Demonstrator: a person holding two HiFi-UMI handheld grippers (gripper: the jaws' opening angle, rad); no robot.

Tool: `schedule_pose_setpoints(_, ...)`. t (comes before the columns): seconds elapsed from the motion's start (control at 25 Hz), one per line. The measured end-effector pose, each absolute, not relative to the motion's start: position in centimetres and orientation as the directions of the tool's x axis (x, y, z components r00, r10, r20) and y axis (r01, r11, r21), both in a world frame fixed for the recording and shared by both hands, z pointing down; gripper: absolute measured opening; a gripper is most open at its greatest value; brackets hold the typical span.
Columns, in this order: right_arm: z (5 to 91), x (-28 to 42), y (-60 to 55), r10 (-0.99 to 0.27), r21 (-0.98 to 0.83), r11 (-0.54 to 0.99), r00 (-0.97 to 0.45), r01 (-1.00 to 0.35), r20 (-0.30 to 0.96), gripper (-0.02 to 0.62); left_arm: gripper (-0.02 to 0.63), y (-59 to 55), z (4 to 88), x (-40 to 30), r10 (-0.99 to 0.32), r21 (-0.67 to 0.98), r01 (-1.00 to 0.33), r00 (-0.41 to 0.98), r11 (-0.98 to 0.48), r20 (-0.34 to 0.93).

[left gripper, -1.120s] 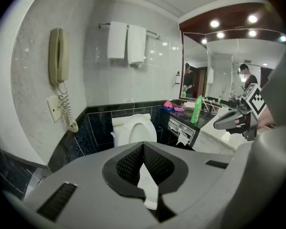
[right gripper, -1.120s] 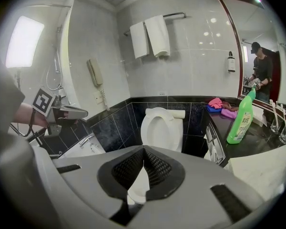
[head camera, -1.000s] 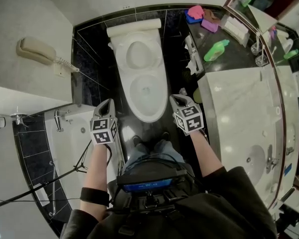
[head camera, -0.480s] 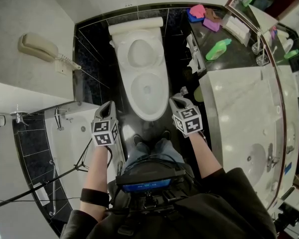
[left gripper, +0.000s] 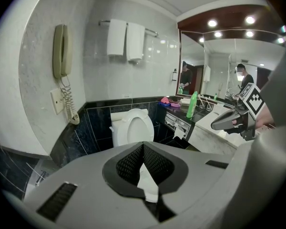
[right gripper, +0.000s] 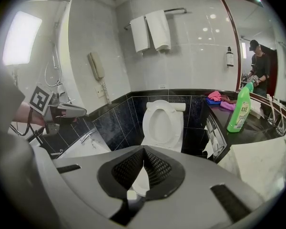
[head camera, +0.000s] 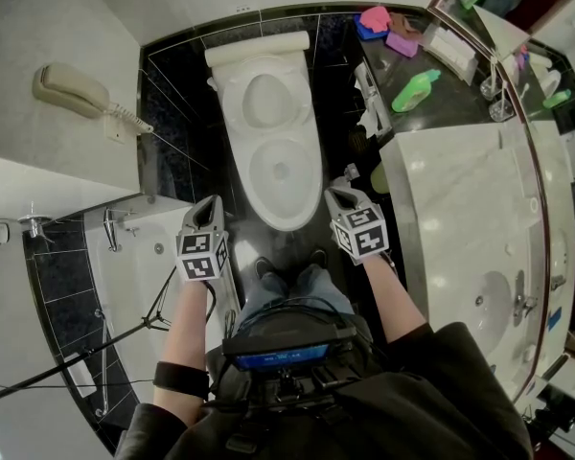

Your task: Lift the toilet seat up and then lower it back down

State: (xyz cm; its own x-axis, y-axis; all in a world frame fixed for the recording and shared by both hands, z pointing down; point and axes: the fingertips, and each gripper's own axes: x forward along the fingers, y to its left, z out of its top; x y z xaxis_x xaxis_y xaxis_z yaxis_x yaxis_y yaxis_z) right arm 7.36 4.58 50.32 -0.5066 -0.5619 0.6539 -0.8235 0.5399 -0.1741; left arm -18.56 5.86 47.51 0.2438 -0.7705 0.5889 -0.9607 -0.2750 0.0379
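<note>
Unchanged since a second ago: toilet seat raised at twelve o'clock. Left gripper and right gripper closed, empty; lowering remains.

white toilet stands on the black tiled floor

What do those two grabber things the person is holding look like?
Both are grey plastic. The left gripper and right gripper each carry a white cube with black square markers. Their fingers have black mesh pads. The person wears a black top and a black band on the left arm.
</note>
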Motion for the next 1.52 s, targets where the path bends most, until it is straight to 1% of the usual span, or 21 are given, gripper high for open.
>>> schedule_pose_setpoints(1.52, 51.5, 7.6, 5.7, -0.546, -0.175, 0.536, -0.497, -0.826, 0.674, 0.005, 0.008, 7.7, 49.1, -18.4, -0.751, 0.037, -0.96, 0.242, -0.279, 0.614)
